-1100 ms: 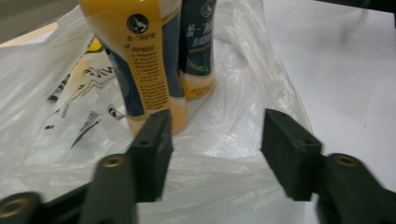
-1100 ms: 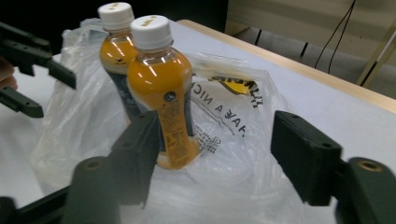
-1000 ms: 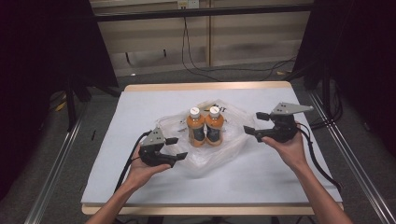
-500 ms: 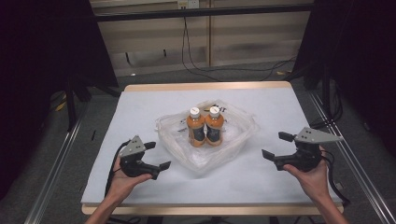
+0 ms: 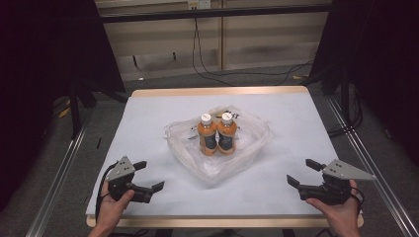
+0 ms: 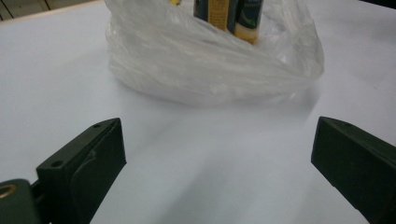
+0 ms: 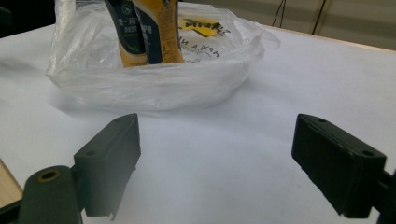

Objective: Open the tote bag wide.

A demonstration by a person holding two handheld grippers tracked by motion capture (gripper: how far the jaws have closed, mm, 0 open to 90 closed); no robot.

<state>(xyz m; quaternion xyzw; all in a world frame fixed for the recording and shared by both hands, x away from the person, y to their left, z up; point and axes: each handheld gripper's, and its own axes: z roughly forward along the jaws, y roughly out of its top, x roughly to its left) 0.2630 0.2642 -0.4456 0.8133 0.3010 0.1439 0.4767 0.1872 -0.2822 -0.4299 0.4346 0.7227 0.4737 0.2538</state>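
Left tongs (image 5: 149, 177), right tongs (image 5: 299, 174) flank plastic bag (image 5: 217, 153), apart.

Two orange bottles (image 5: 217, 133) stand upright, touching, inside a crumpled clear plastic bag (image 5: 252, 143) mid-table. Left gripper (image 5: 148, 177) and right gripper (image 5: 302, 173) sit near the front edge, jaws apart, empty.

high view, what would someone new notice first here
Two orange bottles with white caps stand upright side by side in a crumpled clear plastic bag at the middle of the white table. Toward the near edge, the left hand-held gripper and the right hand-held gripper sit at either side, jaws open and empty, both apart from the bag.
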